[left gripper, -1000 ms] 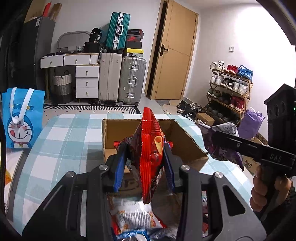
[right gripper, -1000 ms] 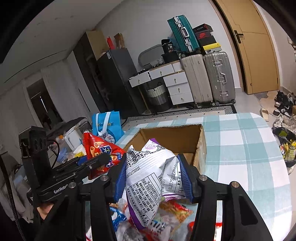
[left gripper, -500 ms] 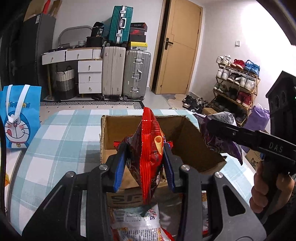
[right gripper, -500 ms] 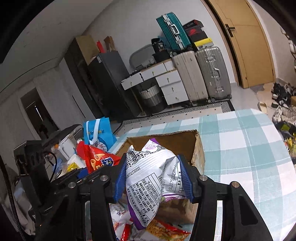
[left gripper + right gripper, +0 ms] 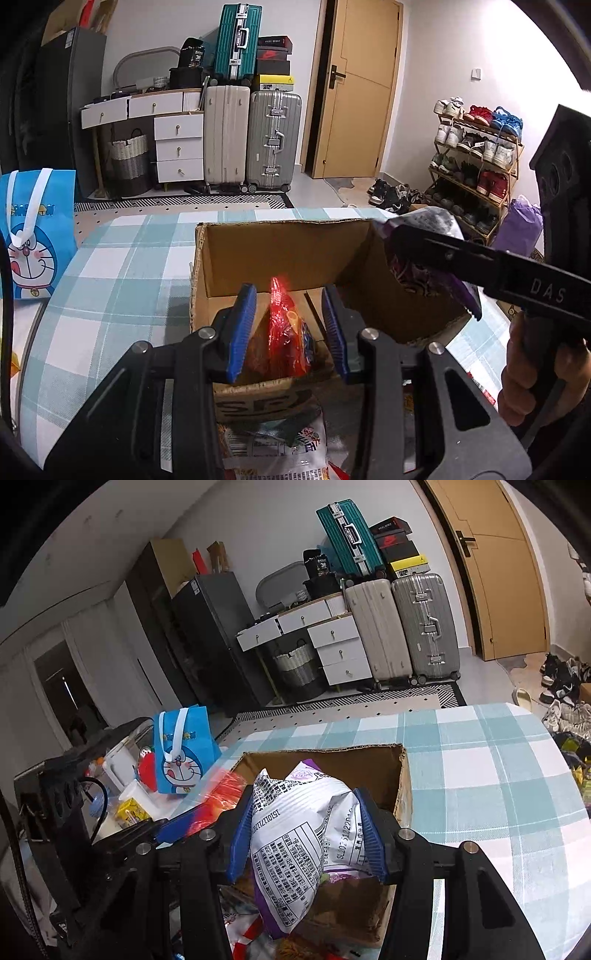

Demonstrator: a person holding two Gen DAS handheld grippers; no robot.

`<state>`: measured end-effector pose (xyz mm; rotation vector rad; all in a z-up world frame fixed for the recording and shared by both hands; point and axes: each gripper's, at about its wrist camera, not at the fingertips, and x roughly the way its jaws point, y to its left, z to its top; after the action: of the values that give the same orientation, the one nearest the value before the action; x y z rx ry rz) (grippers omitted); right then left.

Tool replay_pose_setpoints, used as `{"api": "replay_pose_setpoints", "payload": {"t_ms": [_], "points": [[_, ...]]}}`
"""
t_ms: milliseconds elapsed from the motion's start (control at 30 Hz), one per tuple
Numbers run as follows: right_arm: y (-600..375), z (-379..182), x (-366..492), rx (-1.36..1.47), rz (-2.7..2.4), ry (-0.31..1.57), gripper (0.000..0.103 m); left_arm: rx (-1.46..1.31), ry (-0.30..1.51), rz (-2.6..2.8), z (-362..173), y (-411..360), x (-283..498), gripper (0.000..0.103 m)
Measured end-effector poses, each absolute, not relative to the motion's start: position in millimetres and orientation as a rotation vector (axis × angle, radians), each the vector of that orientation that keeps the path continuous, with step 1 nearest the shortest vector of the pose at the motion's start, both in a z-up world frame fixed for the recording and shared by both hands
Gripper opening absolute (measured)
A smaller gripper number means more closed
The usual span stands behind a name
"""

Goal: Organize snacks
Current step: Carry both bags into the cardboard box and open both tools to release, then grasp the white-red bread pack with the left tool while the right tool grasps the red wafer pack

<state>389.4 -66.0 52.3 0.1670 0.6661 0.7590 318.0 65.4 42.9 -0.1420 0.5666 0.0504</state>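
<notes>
An open cardboard box (image 5: 288, 251) stands on the checked tablecloth. My left gripper (image 5: 288, 291) hangs over the box's near wall, its jaws as narrow as before. The red snack bag (image 5: 282, 332) sits low between the blue pads with its top blurred. A strip of cardboard shows between the bag and the right pad. From the right wrist view the bag is a red smear (image 5: 221, 790) at the box's left rim. My right gripper (image 5: 304, 794) is shut on a white and purple snack bag (image 5: 295, 849), above the right side of the box (image 5: 369, 768).
Loose snack packets (image 5: 273, 443) lie on the table in front of the box. A blue cartoon gift bag (image 5: 33, 236) stands at the table's left edge beside cartons and clutter (image 5: 129, 808). A person's hand (image 5: 528, 369) holds the right gripper's handle. Suitcases and a shoe rack stand behind.
Both grippers have moved forward and down towards the box. The red bag, first gripped high between the left pads, has dropped lower and blurred. The right grip is unchanged.
</notes>
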Motion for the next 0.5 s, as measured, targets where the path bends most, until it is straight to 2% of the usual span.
{"api": "replay_pose_setpoints", "payload": {"t_ms": [67,133,167,200,267,333,367,400,433,500], "points": [[-64.6,52.4,390.4,0.161,0.763,0.668,0.054,-0.146,0.57,0.053,43.8,66.6,316.5,0.035],[-65.0,52.9,390.1,0.163,0.764,0.669,0.056,-0.146,0.57,0.051,46.2,66.6,313.8,0.042],[-65.5,53.9,389.3,0.161,0.765,0.67,0.056,-0.148,0.57,0.05,47.2,67.3,311.2,0.052],[-66.5,55.6,387.6,0.159,0.765,0.664,0.056,-0.148,0.568,0.053,49.7,68.2,306.9,0.067],[-71.2,60.7,380.7,0.138,0.75,0.646,0.061,-0.146,0.55,0.076,53.5,70.0,296.2,0.087],[-78.1,64.6,371.8,0.106,0.735,0.647,0.081,-0.152,0.538,0.079,58.1,72.2,283.3,0.089],[-83.0,66.2,366.7,0.094,0.729,0.649,0.084,-0.16,0.536,0.067,60.0,73.3,276.7,0.092],[-88.5,67.8,361.4,0.086,0.723,0.644,0.093,-0.17,0.539,0.064,61.8,74.5,269.7,0.103],[-94.5,69.5,355.0,0.078,0.713,0.636,0.103,-0.182,0.542,0.068,62.1,75.7,263.1,0.102],[-107.0,71.3,343.1,0.061,0.676,0.622,0.103,-0.182,0.546,0.072,63.9,75.7,248.8,0.102]]}}
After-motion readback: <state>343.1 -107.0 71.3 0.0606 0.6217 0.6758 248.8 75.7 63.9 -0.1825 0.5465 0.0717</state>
